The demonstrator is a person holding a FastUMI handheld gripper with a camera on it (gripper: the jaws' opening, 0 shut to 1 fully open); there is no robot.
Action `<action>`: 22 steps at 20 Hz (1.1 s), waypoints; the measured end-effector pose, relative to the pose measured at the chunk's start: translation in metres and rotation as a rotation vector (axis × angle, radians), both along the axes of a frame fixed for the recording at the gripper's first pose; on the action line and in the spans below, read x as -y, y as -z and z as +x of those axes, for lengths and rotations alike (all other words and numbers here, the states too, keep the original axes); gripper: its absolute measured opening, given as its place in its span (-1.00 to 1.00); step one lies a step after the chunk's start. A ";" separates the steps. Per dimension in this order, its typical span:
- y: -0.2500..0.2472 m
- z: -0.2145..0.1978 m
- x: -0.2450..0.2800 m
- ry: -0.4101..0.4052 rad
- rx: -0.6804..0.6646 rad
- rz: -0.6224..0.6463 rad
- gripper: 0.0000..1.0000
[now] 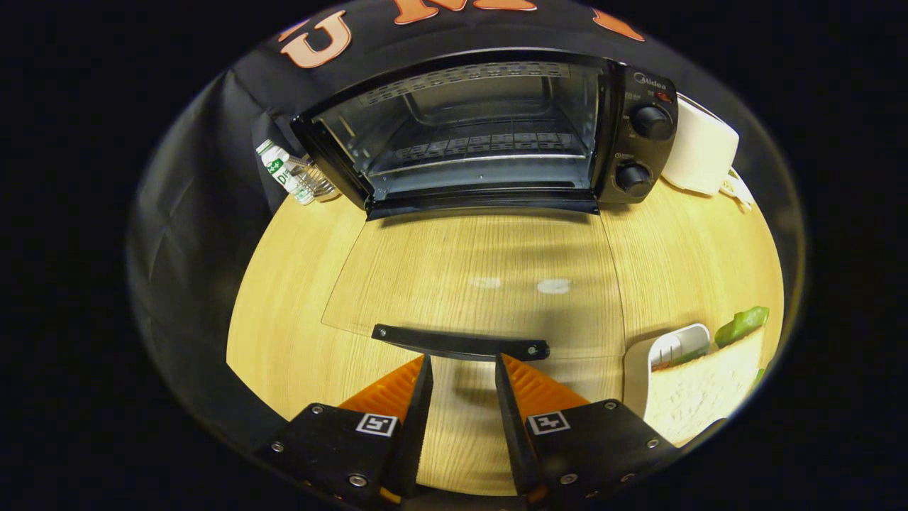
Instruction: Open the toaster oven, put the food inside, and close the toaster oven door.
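Gripper (462, 365) at bottom centre, fingers spread with a bare gap between them, tips at the dark door handle (461, 343), pinching nothing. Glass door (472, 280) lies flat and open over the wooden table (284, 284); sandwich (699, 390) on a white holder (674, 348) at lower right. Toaster oven (489, 135) at top centre, cavity empty; small bottle (284, 170) to its left, white appliance (702, 149) to its right.

oven mouth (482, 142) open, door (472, 284) (flat) ahead
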State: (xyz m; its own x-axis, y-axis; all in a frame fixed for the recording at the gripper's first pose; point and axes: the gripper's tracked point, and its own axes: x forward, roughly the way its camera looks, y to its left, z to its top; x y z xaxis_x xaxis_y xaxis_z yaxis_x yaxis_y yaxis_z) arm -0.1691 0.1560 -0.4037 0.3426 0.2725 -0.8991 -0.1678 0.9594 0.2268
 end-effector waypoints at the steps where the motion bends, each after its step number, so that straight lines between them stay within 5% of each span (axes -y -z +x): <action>1: 0.001 0.000 -0.002 -0.002 -0.003 0.006 0.09; 9: -0.030 -0.002 0.001 -0.028 0.001 0.109 0.49; 13: -0.076 0.008 0.030 -0.005 0.068 0.166 0.53; 22: -0.111 0.029 0.183 0.065 0.176 -0.041 0.91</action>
